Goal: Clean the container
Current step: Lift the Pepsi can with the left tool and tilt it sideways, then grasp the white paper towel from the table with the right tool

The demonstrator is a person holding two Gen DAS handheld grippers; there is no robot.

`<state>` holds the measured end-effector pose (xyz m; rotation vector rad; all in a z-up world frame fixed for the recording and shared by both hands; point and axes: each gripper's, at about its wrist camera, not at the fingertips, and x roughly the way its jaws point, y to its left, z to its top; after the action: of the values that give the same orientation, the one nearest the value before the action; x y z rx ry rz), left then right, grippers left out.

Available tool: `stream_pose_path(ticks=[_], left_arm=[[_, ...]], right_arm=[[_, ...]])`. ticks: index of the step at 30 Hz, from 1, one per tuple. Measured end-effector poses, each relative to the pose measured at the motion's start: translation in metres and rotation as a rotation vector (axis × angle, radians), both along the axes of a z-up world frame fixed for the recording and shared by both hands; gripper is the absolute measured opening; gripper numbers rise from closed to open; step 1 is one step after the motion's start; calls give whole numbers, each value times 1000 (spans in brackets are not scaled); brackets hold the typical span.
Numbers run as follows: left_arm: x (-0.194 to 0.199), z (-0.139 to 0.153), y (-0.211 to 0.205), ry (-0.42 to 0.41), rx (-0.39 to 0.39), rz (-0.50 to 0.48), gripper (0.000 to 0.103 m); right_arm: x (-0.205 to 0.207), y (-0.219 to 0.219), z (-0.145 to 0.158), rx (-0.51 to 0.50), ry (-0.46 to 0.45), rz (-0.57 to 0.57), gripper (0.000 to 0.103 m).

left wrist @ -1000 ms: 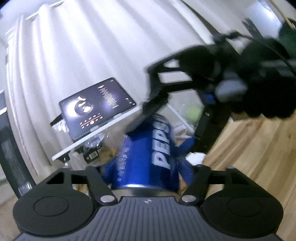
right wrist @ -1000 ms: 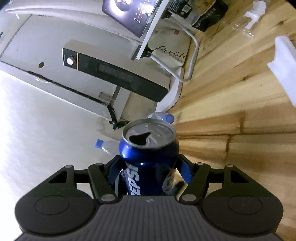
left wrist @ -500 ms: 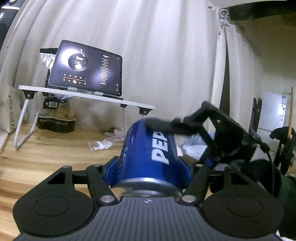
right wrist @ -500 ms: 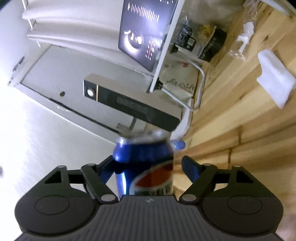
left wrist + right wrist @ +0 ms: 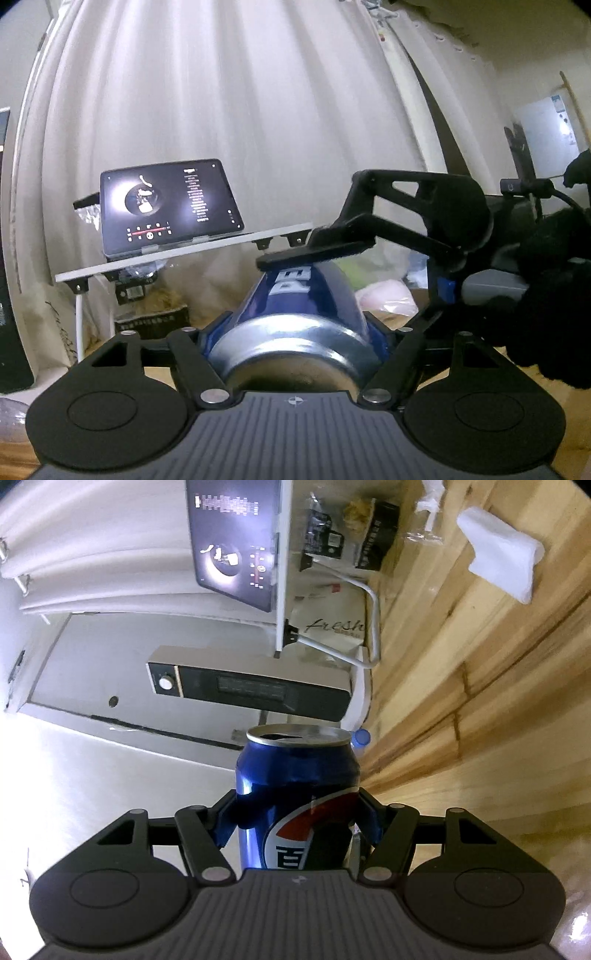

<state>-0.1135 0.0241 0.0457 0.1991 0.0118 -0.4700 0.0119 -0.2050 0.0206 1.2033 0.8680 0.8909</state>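
A blue Pepsi can (image 5: 295,314) is held in the air between both grippers. In the left wrist view its silver bottom faces the camera and my left gripper (image 5: 295,332) is shut on its lower part. My right gripper (image 5: 332,254) reaches in from the right, one black finger lying over the can's far end. In the right wrist view the can (image 5: 299,775) stands between the blue pads, its opened top away from the camera. My right gripper (image 5: 299,812) is shut on it.
A white lap table (image 5: 177,254) carries a lit tablet (image 5: 166,203) before a white curtain. A folded white cloth (image 5: 502,561), a plastic sprayer (image 5: 428,509) and snack bags (image 5: 354,528) lie on the wooden floor (image 5: 480,701). A capped bottle (image 5: 360,738) lies behind the can.
Both grippers have turned with the can. The can's bottom now faces the left camera more squarely. In the right view the can sits deeper between the pads, which have closed on it.
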Motion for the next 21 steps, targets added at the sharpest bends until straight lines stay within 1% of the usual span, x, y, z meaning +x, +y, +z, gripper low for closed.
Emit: stream_pose_path(ticks=[2,3,6,7,8,10,11,13,14,15,16,17,18,21], left_arm=[[-2,-1,-1,-16,0,13,68],[-2,-2,-2,-17,-4,17,67],[2,3,4,57,-62,13,67],[3,5,6,76,-77,17,67],[5,5,7,83,-79,37,67],[10,3,9,114,-66,66,67],[13,1,10,129,-54,79,67],[13,-8,11,130,-21,101,67],[13,-12,11,129,-9,110,67],[12,-13,11,126,-15,109,67],[12,-14,10,118,-16,119,67],[12,-16,9,110,-19,130,67],[13,-17,9,105,-29,141,67],[17,-21,9,109,-54,150,67]], right_arm=[[0,0,-1,3,-9,-5,67],[1,-1,-1,2,-15,-8,67],[4,-1,0,-30,-19,-1,72],[4,-1,2,-53,-32,-4,78],[3,-3,6,-77,-52,-7,83],[4,-11,16,-128,-105,-39,83],[5,-18,23,-181,-149,-66,87],[14,-33,38,-384,-281,-155,98],[20,-37,43,-510,-330,-196,97],[28,-38,48,-712,-392,-257,95],[36,-35,49,-855,-428,-277,80],[46,-28,47,-972,-448,-270,64],[57,-22,46,-1088,-468,-262,62],[79,1,35,-1225,-498,-207,62]])
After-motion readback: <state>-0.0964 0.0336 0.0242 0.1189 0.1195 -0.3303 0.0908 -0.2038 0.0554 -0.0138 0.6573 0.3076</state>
